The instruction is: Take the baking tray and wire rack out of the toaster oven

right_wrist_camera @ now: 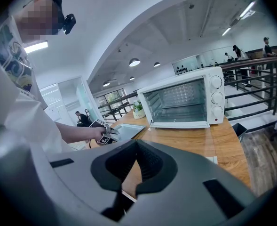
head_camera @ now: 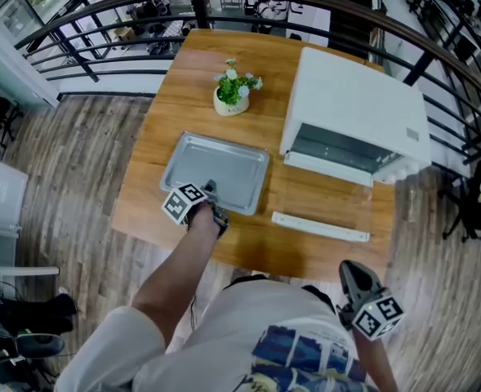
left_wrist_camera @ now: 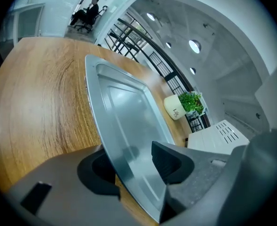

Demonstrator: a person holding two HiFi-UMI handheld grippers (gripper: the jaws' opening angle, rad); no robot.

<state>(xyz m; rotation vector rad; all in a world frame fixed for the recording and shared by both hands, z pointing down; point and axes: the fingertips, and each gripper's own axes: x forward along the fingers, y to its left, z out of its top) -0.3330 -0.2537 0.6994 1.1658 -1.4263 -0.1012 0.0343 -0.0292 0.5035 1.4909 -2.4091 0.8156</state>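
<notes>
Left gripper [head_camera: 211, 193], jaws slack, is straddling the baking tray [head_camera: 224, 166] rim (tray seemingly delivered); pulling the wire rack from the toaster oven [head_camera: 354, 109] is looming.

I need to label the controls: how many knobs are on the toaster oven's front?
3, in one column on the toaster oven's right front panel: top knob, middle knob, bottom knob. None seem hidden.

One baking tray [head_camera: 216, 170], one toaster oven [head_camera: 354, 109], one potted plant [head_camera: 233, 90]
</notes>
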